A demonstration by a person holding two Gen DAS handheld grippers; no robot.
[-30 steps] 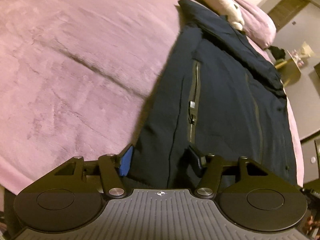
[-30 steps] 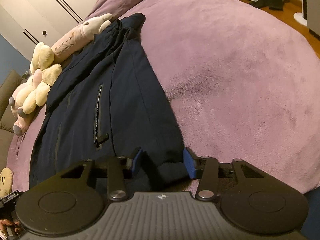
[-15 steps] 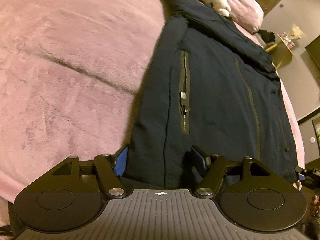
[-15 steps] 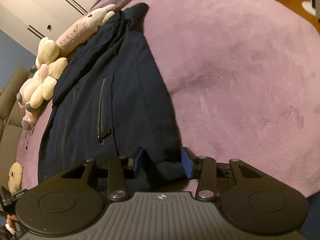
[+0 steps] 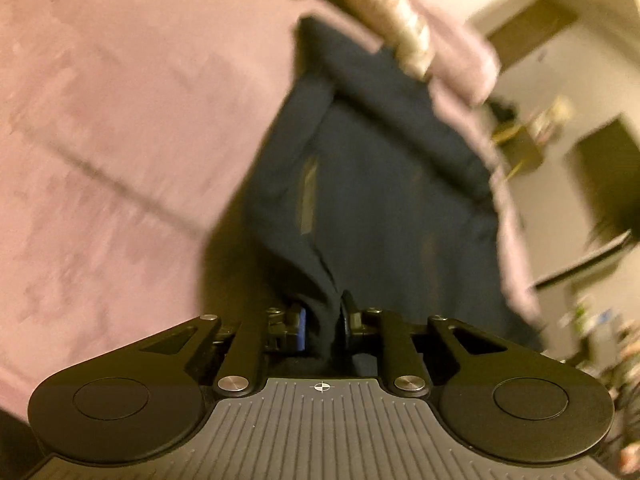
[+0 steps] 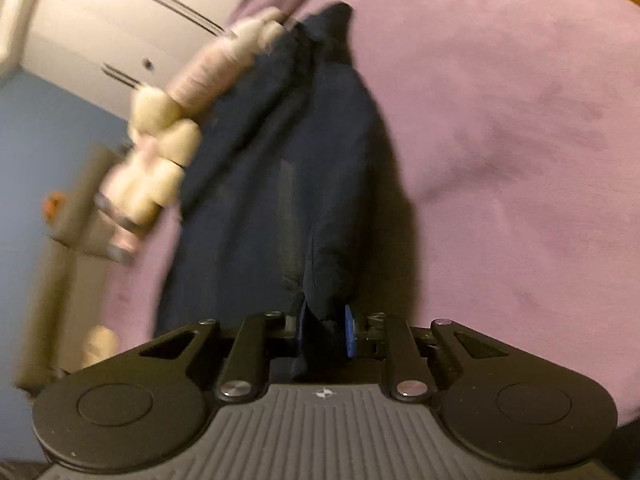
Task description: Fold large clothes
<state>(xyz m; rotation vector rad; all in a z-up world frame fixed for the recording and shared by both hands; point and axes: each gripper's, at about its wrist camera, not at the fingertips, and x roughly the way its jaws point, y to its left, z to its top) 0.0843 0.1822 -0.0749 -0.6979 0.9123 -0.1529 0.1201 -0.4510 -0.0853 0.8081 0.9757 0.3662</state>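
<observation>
Navy jacket hem pinched — both tools closing.

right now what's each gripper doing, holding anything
left gripper: jaws closing, pinching the near hem of the dark jacket.
right gripper: jaws closing, pinching the jacket hem on its side too.

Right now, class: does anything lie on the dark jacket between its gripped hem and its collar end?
Nothing visible does. Both the left gripper and right gripper are closing on the jacket; the plush toy lies beside it.
</observation>
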